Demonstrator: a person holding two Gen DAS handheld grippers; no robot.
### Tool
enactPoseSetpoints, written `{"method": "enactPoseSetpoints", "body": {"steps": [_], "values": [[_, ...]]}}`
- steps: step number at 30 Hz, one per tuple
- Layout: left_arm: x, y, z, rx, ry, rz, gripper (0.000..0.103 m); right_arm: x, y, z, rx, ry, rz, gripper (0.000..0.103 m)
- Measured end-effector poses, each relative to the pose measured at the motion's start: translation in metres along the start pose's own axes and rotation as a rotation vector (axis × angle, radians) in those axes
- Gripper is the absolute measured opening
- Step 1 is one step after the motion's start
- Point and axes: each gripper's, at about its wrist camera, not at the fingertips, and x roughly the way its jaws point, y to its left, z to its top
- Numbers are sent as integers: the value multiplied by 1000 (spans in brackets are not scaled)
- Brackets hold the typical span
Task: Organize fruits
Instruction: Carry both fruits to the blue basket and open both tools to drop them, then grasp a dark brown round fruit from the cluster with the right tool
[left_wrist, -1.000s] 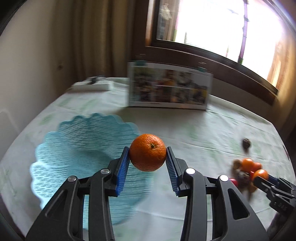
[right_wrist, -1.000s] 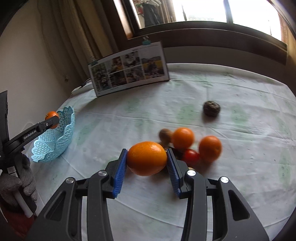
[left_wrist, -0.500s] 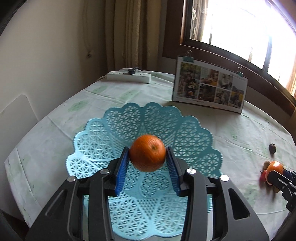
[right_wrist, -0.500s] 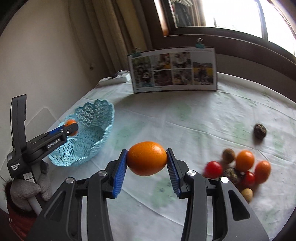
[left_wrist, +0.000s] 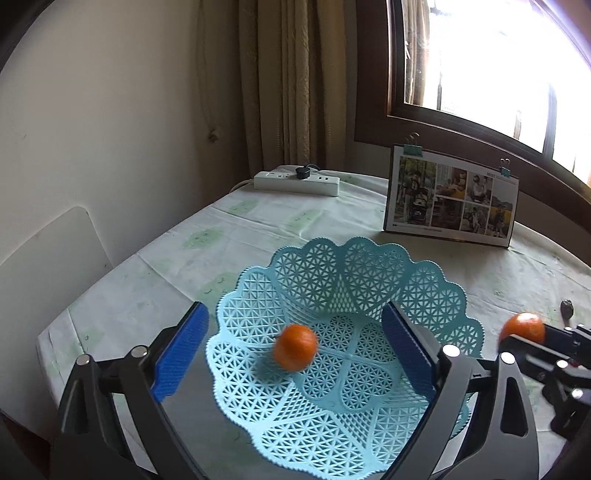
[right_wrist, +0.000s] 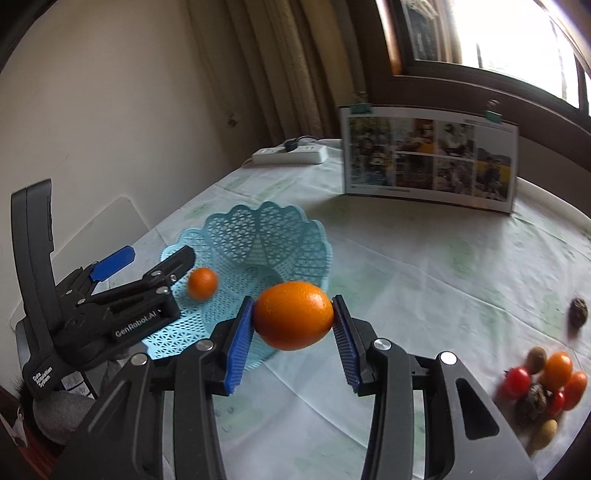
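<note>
Right wrist view: the right claw (right_wrist: 293, 319) squeezes a big orange (right_wrist: 293, 315). The blue basket (right_wrist: 280, 240) sits ahead, to its left. The left claw (left_wrist: 295, 354) is wide open, small orange (left_wrist: 295, 351) below.

Right gripper (right_wrist: 293, 328) jaws clamp orange (right_wrist: 293, 315) — nr basket (right_wrist: 258, 236).

Black plastic tongs (right_wrist: 291, 332) w/ ribbed blue pads (right_wrist: 236, 350), silver screws, white "GenRobot.AI" lettering, grey glove (right_wrist: 59, 413).

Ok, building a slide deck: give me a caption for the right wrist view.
Right gripper holds an orange near the blue basket, where the open left gripper has dropped a smaller orange.
</note>
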Motion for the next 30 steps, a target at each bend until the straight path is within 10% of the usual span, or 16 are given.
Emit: {"method": "enactPoseSetpoints", "body": {"steps": [30], "values": [[-2,-22,-1,20,25,14,100,-23,-45,-23,124,-36,-74,67]]}}
